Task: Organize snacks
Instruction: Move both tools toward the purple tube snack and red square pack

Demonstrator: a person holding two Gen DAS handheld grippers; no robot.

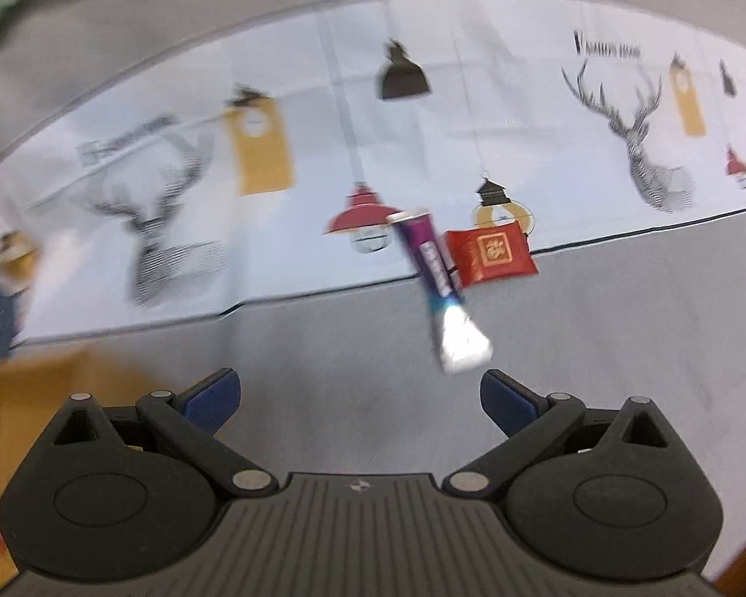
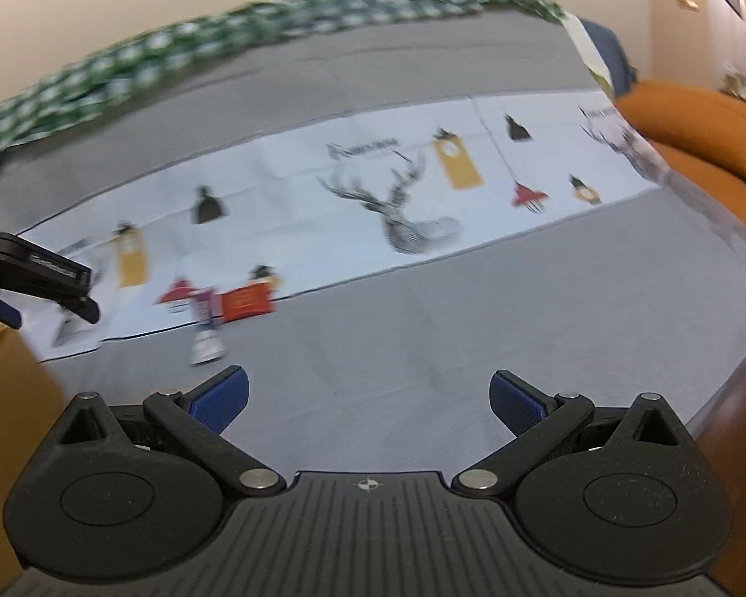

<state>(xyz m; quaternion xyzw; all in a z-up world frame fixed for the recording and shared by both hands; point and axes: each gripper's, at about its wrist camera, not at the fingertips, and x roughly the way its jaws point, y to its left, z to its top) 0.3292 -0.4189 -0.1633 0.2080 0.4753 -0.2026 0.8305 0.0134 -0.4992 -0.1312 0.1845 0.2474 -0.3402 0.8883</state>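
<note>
A purple and silver snack stick [image 1: 440, 283] lies across the near edge of the white printed cloth [image 1: 422, 114], beside a red snack packet [image 1: 492, 253]. My left gripper [image 1: 358, 398] is open and empty, just short of the stick's silver end. In the right wrist view the stick [image 2: 205, 323] and the red packet [image 2: 246, 302] lie far to the left. My right gripper [image 2: 368, 400] is open and empty over bare grey surface. The left gripper's body [image 2: 40, 278] shows at the left edge.
The grey surface [image 2: 422, 318] carries the white cloth [image 2: 293, 209] printed with deer and lamps. An orange-brown box [image 1: 35, 398] sits at the lower left. A green patterned fabric [image 2: 224, 35] lies along the far edge. An orange cushion [image 2: 696, 124] is at the right.
</note>
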